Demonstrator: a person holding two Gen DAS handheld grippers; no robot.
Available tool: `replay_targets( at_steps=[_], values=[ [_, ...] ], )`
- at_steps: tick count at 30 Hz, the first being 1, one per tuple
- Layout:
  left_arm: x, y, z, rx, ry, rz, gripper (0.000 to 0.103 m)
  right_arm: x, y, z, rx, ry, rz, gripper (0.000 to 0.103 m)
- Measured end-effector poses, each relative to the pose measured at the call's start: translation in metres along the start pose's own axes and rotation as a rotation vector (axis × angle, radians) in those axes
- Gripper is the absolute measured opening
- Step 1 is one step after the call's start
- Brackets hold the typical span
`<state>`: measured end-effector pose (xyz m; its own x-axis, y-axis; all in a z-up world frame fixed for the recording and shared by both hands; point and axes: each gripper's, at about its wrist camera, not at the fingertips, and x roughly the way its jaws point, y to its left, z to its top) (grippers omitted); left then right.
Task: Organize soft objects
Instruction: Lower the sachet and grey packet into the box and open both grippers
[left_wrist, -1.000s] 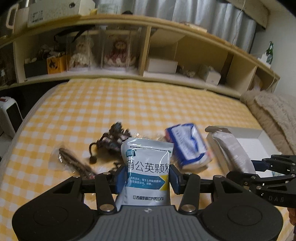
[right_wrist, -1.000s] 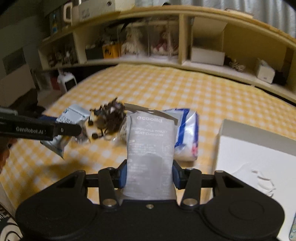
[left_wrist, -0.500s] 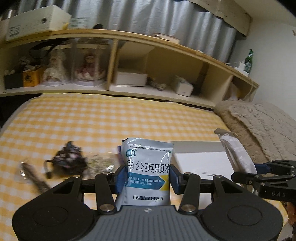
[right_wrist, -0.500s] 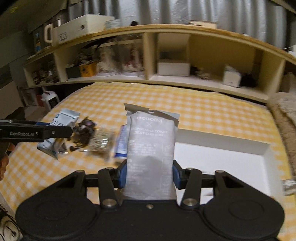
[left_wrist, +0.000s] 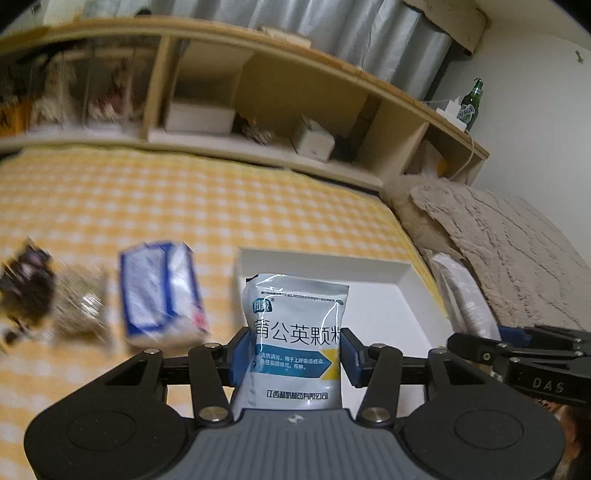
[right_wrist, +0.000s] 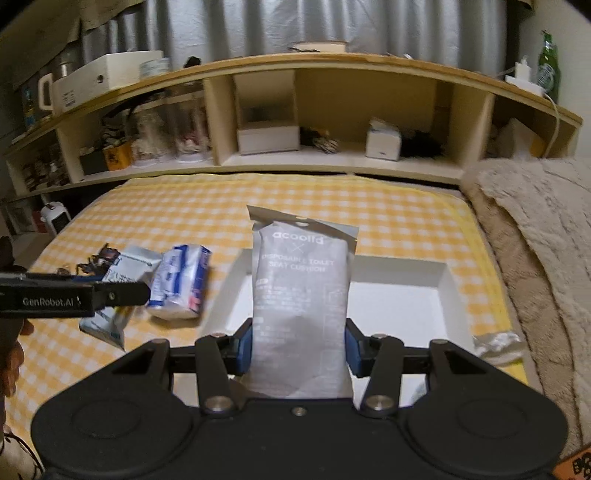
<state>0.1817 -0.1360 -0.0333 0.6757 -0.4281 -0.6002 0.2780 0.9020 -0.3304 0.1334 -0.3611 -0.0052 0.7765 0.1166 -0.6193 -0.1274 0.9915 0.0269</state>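
Observation:
My left gripper (left_wrist: 295, 350) is shut on a white-and-blue medicine sachet (left_wrist: 297, 325) and holds it upright over the near left edge of a white tray (left_wrist: 369, 266). My right gripper (right_wrist: 298, 345) is shut on a grey toilet seat cushion packet (right_wrist: 301, 295), upright over the same white tray (right_wrist: 399, 299). In the left wrist view the right gripper (left_wrist: 517, 350) shows at the right with its packet (left_wrist: 465, 299). In the right wrist view the left gripper (right_wrist: 74, 295) shows at the left with the sachet (right_wrist: 110, 317).
A blue-and-white tissue pack (left_wrist: 162, 288) (right_wrist: 181, 284), a clear bag (left_wrist: 77, 306) and dark hair ties (left_wrist: 22, 284) lie on the yellow checked bed left of the tray. A beige blanket (right_wrist: 546, 258) lies to the right. Shelves (right_wrist: 332, 110) stand behind.
Both grippers have swung right with their packets, from over the pile of items to over the white tray. The tissue pack and hair ties now lie to the left.

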Motion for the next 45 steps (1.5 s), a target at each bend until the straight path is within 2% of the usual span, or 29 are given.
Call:
replay_targets(
  at_steps=[10,12,14,21,24,25,26,34,45],
  values=[
    [0.053,-0.022,-0.020,-0.100,0.111,-0.052,0.052,0.019,-0.031,-0.020,0.071,0.056,-0.005,0.049],
    [0.060,-0.022,-0.020,-0.116,0.111,-0.037,0.064,0.024,-0.033,-0.023,0.075,0.066,-0.005,0.049],
    [0.065,-0.021,-0.021,-0.121,0.106,-0.013,0.070,0.031,-0.035,-0.025,0.084,0.077,-0.002,0.049],
    [0.075,-0.016,-0.022,-0.098,0.141,0.005,0.072,0.061,-0.042,-0.032,0.114,0.114,0.001,0.050],
    [0.077,-0.015,-0.024,-0.069,0.154,0.007,0.075,0.075,-0.043,-0.038,0.112,0.142,-0.019,0.061],
    [0.077,-0.016,-0.024,-0.058,0.158,0.008,0.076,0.078,-0.044,-0.040,0.117,0.155,-0.036,0.078],
    [0.077,-0.017,-0.025,-0.046,0.163,0.008,0.076,0.081,-0.046,-0.043,0.123,0.170,-0.061,0.089],
    [0.075,-0.024,-0.029,0.028,0.197,0.006,0.084,0.071,-0.057,-0.058,0.133,0.208,-0.082,0.089],
    [0.056,-0.029,-0.027,0.073,0.179,0.037,0.095,0.038,-0.061,-0.054,0.144,0.159,-0.074,0.089]
  ],
)
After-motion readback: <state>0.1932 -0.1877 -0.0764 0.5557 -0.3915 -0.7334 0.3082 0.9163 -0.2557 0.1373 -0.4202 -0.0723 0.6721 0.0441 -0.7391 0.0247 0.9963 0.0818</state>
